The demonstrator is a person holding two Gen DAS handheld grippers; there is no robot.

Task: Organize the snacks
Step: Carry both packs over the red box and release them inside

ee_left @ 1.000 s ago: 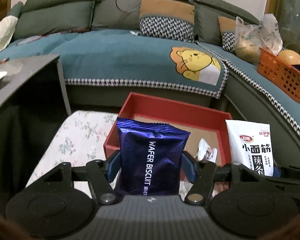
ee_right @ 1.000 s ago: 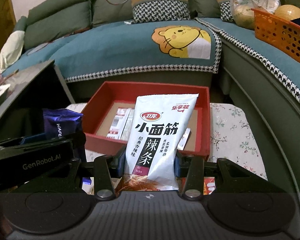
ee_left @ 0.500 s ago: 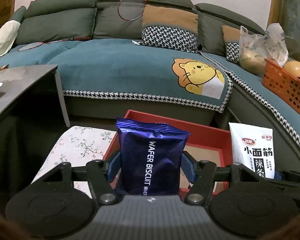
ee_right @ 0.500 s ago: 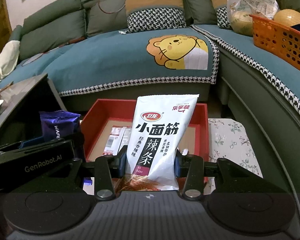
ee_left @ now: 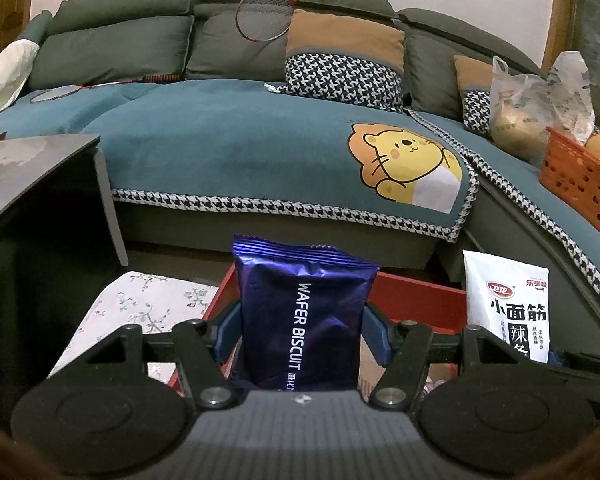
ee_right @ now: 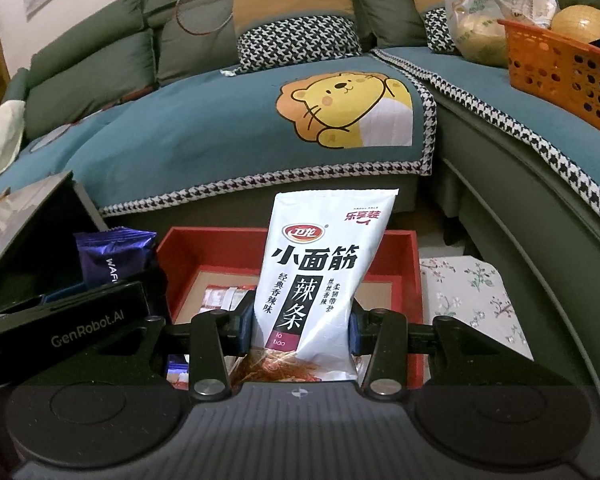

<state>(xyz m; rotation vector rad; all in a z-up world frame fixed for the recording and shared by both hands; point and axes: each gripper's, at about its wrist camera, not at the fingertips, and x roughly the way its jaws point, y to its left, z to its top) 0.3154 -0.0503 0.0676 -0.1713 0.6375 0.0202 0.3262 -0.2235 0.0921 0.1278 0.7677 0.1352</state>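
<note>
Across the back of both views runs a big dark-green corner sofa with a teal quilted cover that has a yellow cartoon lion stitched on it. Couple of tan and houndstooth cushions lean on the backrest, plus a red-framed badminton racket propped up there. Off to the right on the seat is an orange perforated plastic basket and a crinkly clear plastic bag beside it.

Lower down, a red shallow cardboard tray sits on a white floral-print cloth, with a few small red-and-white sachets lying inside it. A dark grey tabletop pokes in from the left.

Now the snacks. The right gripper is clamped on a white Chinese-lettered spicy strip pouch, standing upright over the tray. The left gripper is pinching a shiny purple foil "WAFER BISCUIT" pack from both sides, also upright, above the tray's near left edge. Each pack shows up at the edge of the other camera, so the two are side by side, not touching.
</note>
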